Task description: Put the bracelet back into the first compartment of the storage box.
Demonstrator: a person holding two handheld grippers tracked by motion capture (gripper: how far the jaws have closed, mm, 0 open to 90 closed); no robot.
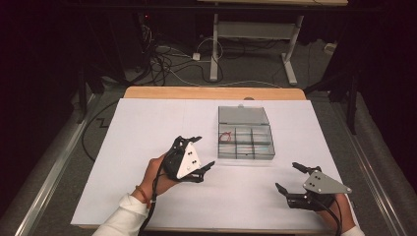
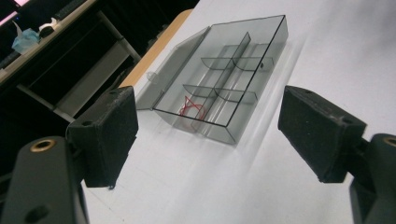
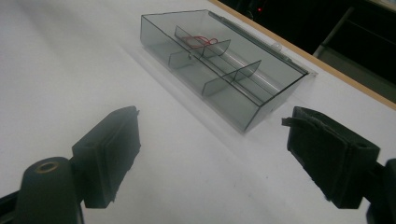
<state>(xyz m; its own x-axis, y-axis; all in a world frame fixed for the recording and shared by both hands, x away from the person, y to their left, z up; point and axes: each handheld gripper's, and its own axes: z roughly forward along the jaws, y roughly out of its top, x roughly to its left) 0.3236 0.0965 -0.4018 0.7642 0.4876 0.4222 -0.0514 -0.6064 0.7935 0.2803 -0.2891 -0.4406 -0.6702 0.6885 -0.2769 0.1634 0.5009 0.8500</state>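
Both grippers hover empty, fingers apart, left gripper (image 1: 195, 153) at nine o'clock and right gripper (image 1: 291, 178) at five o'clock of the open compartment box (image 1: 245, 139); seemingly poised to reach in.

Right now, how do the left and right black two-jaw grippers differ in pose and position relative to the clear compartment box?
The left black two-jaw gripper sits just left of the clear plastic compartment box, close to its near corner; the right black two-jaw gripper lies nearer the table's front edge, farther from the box. The left gripper's grey plate is tipped up on edge; the right's lies flatter. Both are open, empty and hand-held.
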